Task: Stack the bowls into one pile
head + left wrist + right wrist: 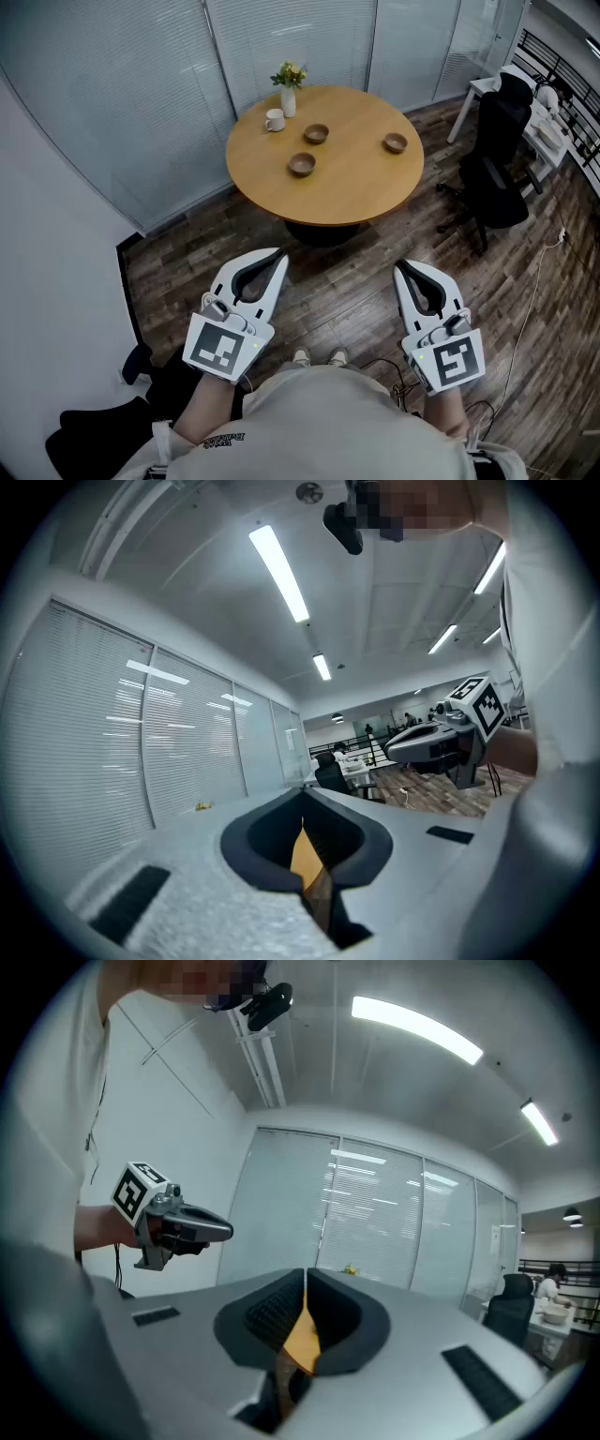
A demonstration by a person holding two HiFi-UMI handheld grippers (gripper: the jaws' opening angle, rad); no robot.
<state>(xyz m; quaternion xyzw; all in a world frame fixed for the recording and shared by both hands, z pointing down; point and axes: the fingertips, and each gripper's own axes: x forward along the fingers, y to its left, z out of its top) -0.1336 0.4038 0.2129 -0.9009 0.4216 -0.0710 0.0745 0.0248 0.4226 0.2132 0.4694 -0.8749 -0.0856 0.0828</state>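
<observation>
A person stands on a dark wood floor [366,291], seen from above, holding a two-jaw tool in each hand close to the body. The left hand-held gripper [278,253] has its jaws pressed together with nothing between them. The right hand-held gripper [400,266] is likewise closed and empty. Both point level, toward a round wooden counter [347,192] that stands well ahead of them.

Three small brown bowls sit apart from one another on the counter, none of them stacked. The far bowl [316,133] is near the middle. The near bowl [302,165] is just in front of it, on the side toward the left hand-held gripper. The right bowl [395,142] sits alone near the right edge. All three are well apart from both tools.

A white mug [274,119] and a white vase [288,101] of yellow flowers stand at the counter's far left. A black office chair [497,164] is to the right.
</observation>
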